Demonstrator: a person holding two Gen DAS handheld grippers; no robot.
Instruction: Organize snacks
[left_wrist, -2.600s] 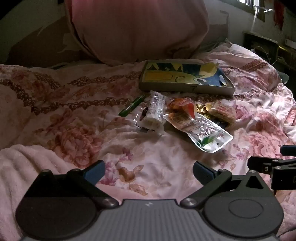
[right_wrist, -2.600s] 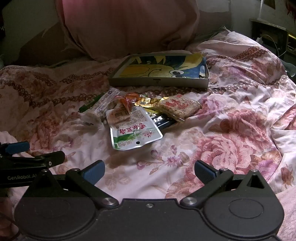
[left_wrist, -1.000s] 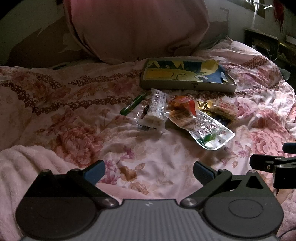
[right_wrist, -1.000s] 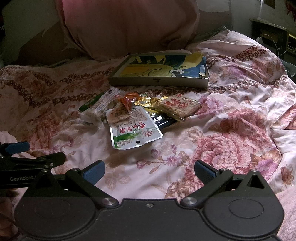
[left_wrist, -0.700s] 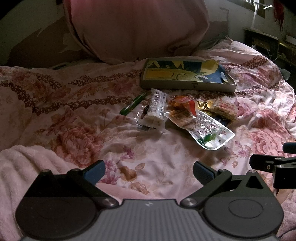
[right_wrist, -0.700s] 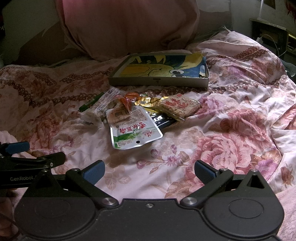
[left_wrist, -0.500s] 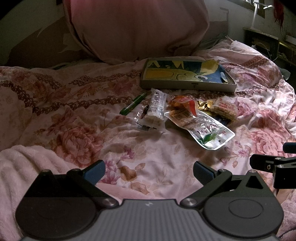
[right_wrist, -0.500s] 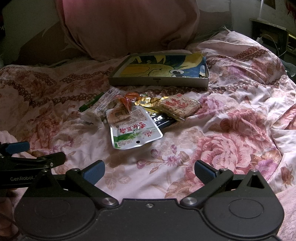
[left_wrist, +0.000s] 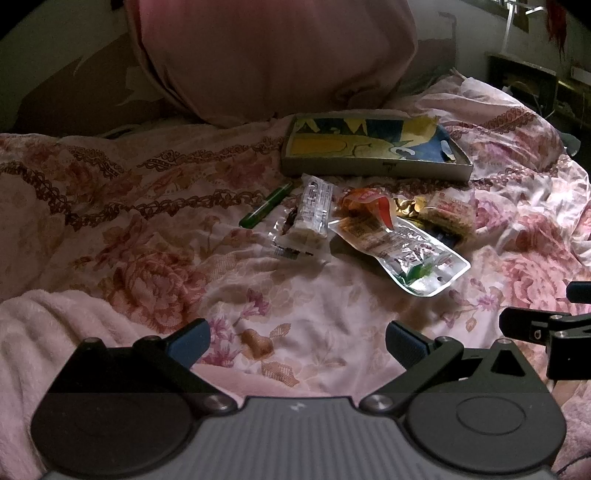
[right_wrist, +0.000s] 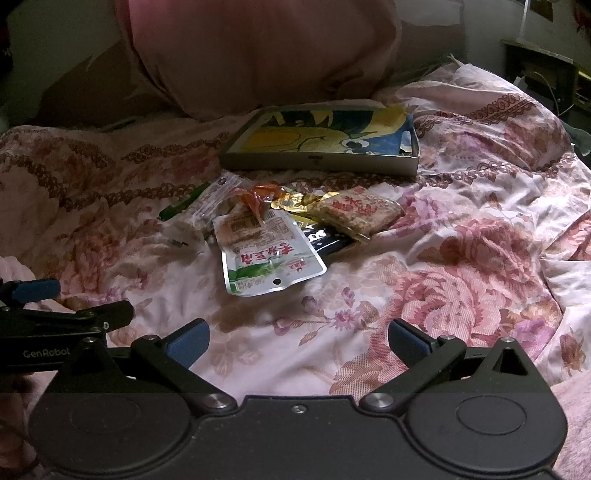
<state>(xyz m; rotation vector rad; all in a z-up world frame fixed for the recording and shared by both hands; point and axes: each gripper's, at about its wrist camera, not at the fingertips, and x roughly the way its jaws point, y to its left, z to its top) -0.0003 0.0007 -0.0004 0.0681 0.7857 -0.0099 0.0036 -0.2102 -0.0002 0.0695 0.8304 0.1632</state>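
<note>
Both tongs hang low over the bed, side by side, jaws spread wide and empty: the left tongs (left_wrist: 297, 341) above a pale flowered patch of the bedspread (left_wrist: 147, 206), the right tongs (right_wrist: 298, 341) just beside them. On the side of the left tongs body, seen from the right wrist, the lettering reads "GenRobot".

Almost nothing has changed over the last few seconds. The left view has drifted a hair and the snacks lie exactly where they lay, so I judge the sorting has not yet begun and no packet has been chosen.

Further out, the snacks sit in a loose heap in the middle of the bed, well apart from both tongs. Nearest is a silver pouch (right_wrist: 267, 256) with a green band and red Chinese characters, too small to read with confidence. Beyond it lies a reddish square packet (right_wrist: 360, 212) with red characters, resting on a gold wrapper (right_wrist: 295, 201) and a black packet (right_wrist: 325, 238) with white print that cannot be made out. To the left lie a clear-wrapped bar (left_wrist: 314, 212) and a green stick (left_wrist: 264, 208). Behind the heap stands a shallow cartoon-printed box (right_wrist: 321, 160), apparently the place meant for them, with only something small visible at its far right end.
</note>
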